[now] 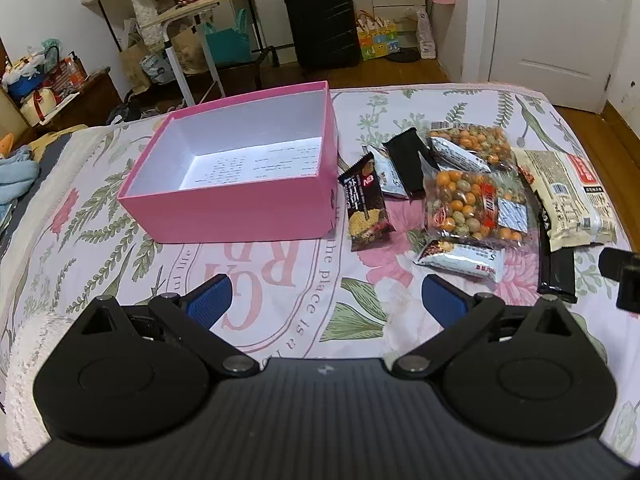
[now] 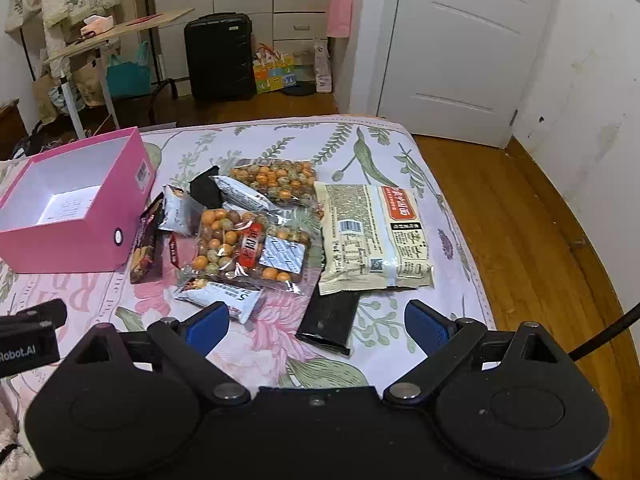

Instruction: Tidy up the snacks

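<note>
An open pink box [image 1: 224, 216] [image 2: 68, 246] with a white inside sits on the floral bedspread, only a printed sheet on its bottom. To its right lies a pile of snacks: two clear bags of orange and green coated nuts [image 1: 472, 204] [image 2: 244, 248], a dark biscuit pack [image 1: 366, 202] [image 2: 148, 244], silver packets [image 1: 460, 258] [image 2: 220, 298], black packets [image 1: 406, 162] [image 2: 330, 316] and a beige noodle pack [image 1: 568, 196] [image 2: 372, 232]. My left gripper [image 1: 326, 304] hovers open over bare bedspread in front of the box. My right gripper [image 2: 316, 326] stands open just before the pile's near edge.
The bed's far edge [image 2: 280, 120] and right edge [image 2: 476, 280] drop to a wooden floor [image 2: 520, 220]. Beyond stand a black suitcase [image 1: 322, 24], a folding desk [image 1: 208, 4], bags and a white door [image 2: 460, 52]. Part of the other gripper [image 1: 622, 276] [image 2: 30, 338] shows at each view's edge.
</note>
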### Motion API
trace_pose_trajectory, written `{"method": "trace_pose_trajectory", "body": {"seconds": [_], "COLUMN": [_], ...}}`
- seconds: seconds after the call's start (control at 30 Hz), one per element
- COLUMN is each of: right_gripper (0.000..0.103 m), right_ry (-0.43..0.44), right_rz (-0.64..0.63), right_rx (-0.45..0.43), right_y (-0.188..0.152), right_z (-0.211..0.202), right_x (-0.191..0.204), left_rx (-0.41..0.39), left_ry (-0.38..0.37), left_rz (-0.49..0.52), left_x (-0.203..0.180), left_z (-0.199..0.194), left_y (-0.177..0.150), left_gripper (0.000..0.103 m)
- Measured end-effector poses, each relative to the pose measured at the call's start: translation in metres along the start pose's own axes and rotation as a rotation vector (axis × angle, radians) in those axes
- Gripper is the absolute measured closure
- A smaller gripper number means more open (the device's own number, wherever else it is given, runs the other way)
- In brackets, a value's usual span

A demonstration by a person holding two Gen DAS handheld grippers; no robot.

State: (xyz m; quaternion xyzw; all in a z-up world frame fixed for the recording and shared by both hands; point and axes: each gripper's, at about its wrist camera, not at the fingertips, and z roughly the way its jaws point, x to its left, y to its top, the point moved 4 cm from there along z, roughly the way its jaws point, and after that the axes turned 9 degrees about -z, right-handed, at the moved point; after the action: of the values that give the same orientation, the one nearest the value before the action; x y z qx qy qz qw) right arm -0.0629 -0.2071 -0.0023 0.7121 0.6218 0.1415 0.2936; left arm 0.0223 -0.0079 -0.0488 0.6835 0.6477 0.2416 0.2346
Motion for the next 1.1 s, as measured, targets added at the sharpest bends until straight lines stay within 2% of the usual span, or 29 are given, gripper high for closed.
{"method": "trace_pose_trajectory", "body": {"seconds": [1.1], "right_gripper": [0.006], "right_ry": [-0.012], "right_rz": [-0.002], "right_rx": [0.003], "right_y": [-0.007], "right_z": [0.003], "right_x": [-0.004], "left_rx": [-0.011], "left_ry": [0.005], "left_rz": [0.04], "left_x": [-0.012], "left_z": [-0.004], "left_y": [-0.007], "left_gripper": [0.0]}}
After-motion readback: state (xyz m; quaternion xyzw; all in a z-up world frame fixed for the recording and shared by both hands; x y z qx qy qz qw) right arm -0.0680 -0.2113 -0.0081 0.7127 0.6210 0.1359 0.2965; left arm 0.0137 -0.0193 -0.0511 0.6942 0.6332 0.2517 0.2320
